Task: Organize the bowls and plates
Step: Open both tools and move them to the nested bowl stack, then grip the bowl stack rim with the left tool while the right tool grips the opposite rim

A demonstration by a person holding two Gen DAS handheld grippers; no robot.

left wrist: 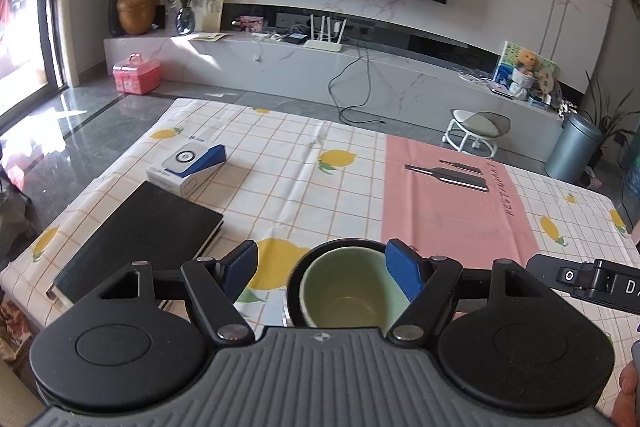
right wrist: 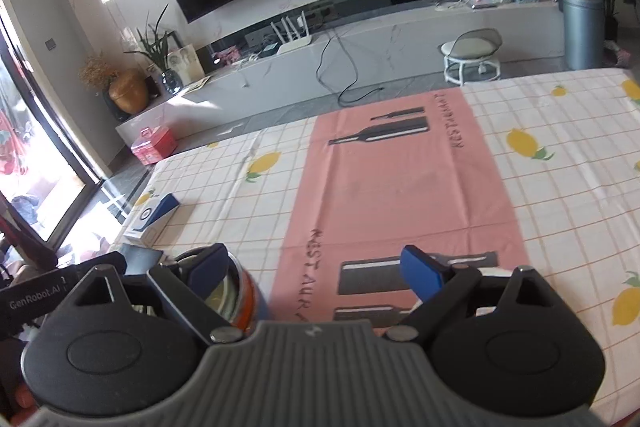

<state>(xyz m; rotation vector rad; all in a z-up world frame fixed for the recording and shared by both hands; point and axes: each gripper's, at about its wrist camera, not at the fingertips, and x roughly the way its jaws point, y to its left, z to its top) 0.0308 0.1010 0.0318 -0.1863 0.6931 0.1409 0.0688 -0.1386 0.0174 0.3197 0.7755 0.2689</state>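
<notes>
the pale green ceramic bowl [left wrist: 348, 291], nested in a dark bowl [left wrist: 298, 279], sits just below the left gripper [left wrist: 326, 267]. its jaws are spread, empty. the right gripper [right wrist: 316, 275], also spread and empty, has the stack off to its left.

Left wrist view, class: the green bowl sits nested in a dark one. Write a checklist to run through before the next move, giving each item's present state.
1. Left tool open, pads off the green bowl: ok.
2. Right tool open, nothing between its pads: ok.
3. Green bowl seated inside the dark bowl: ok.
4. Green bowl empty: ok.
5. Stack well back from the near table edge: cannot tell, the tool body hides it.
6. Pink placemat bare ahead of the right tool: ok.
</notes>
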